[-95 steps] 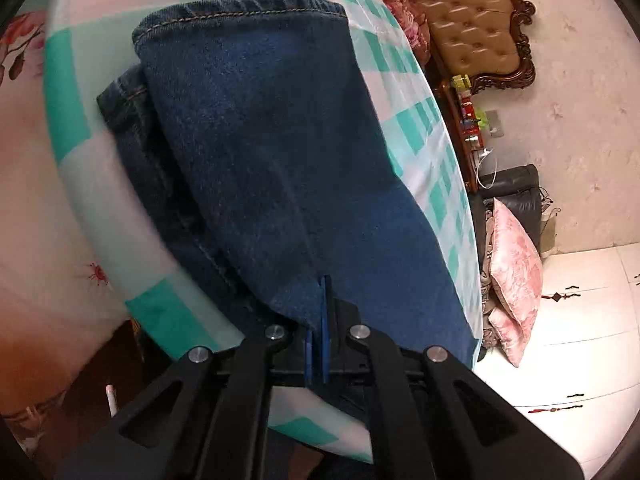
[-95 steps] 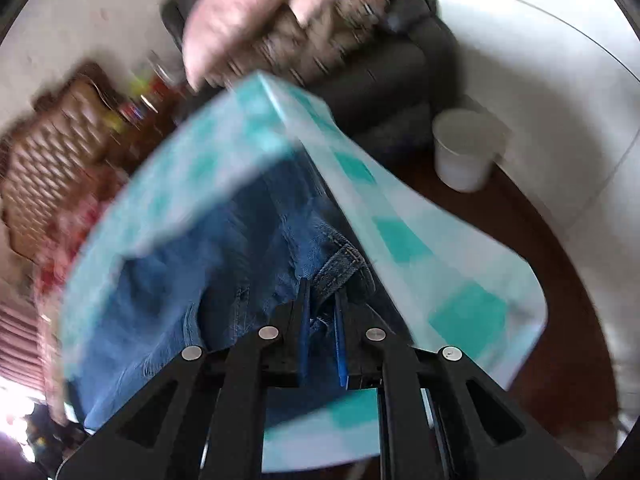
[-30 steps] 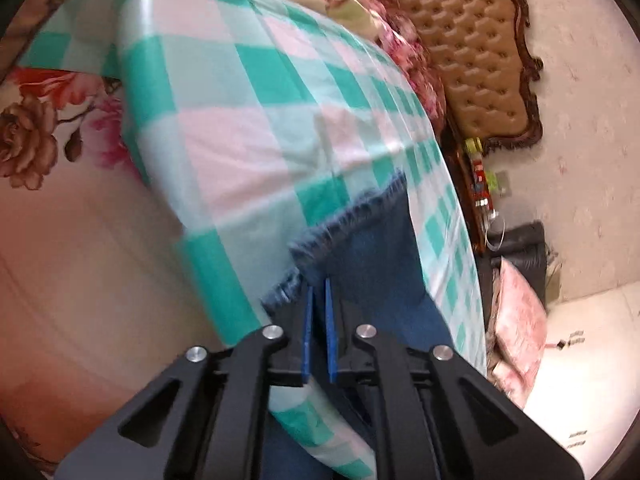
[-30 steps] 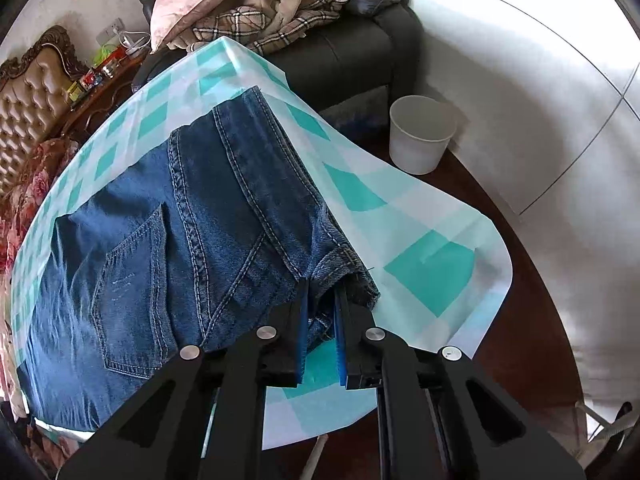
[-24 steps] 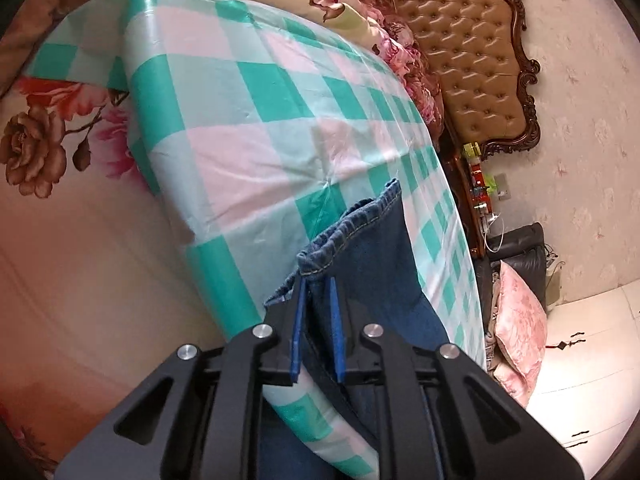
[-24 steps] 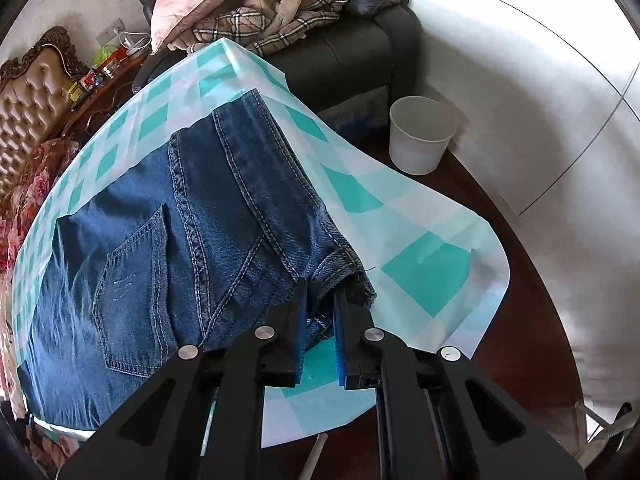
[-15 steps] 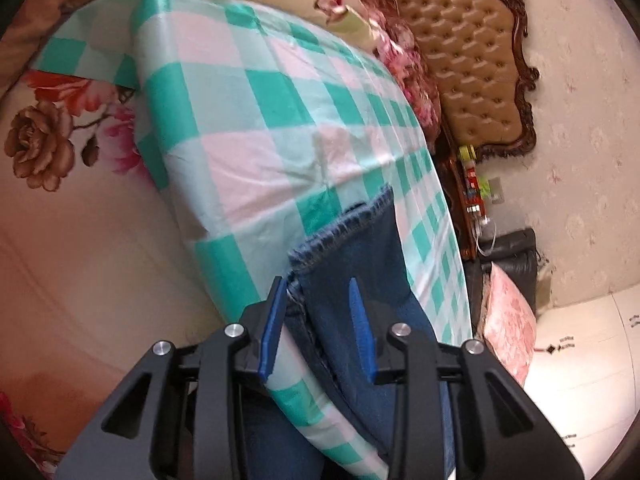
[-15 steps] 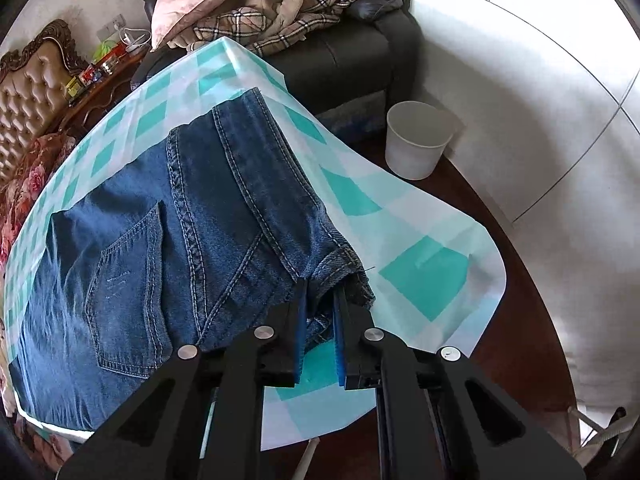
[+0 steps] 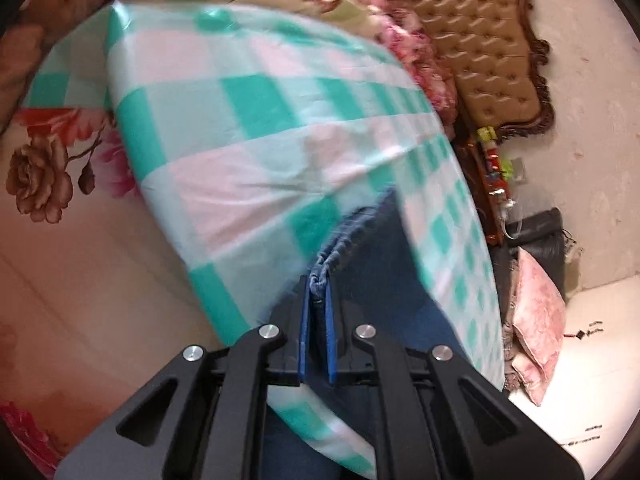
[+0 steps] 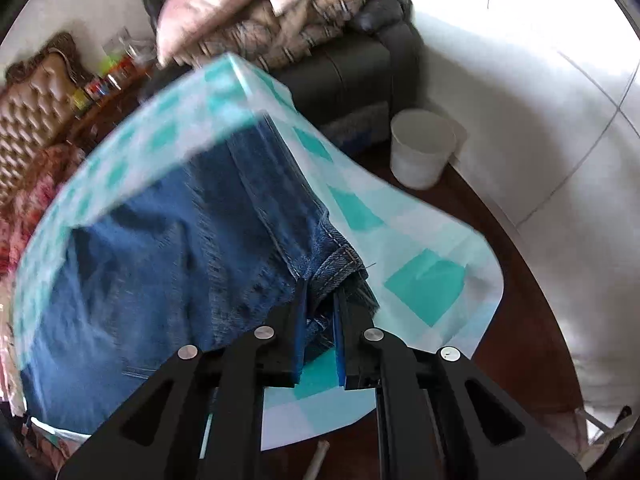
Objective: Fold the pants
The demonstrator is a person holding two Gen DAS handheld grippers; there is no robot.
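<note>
The blue jeans (image 10: 160,260) lie spread on a teal-and-white checked cloth (image 10: 400,240). My right gripper (image 10: 320,290) is shut on the bunched waistband corner (image 10: 336,264) near the cloth's front edge. In the left wrist view the jeans' leg (image 9: 384,280) runs away over the same checked cloth (image 9: 240,140). My left gripper (image 9: 318,280) has its jaws closing tight on the leg hem (image 9: 344,236), and the pads press on the gathered denim. The hem stands lifted a little off the cloth. Both views are blurred.
A white bucket (image 10: 420,148) stands on the dark floor to the right, beside a dark sofa (image 10: 352,68) piled with pillows and blankets. A tufted brown headboard (image 9: 480,40) and floral bedding (image 9: 40,168) border the cloth. A pink pillow (image 9: 536,312) lies at the right.
My left gripper opened around the leg hem, then shut on it and rose slightly. My right gripper kept its hold on the waistband, and its view has tilted and blurred.
</note>
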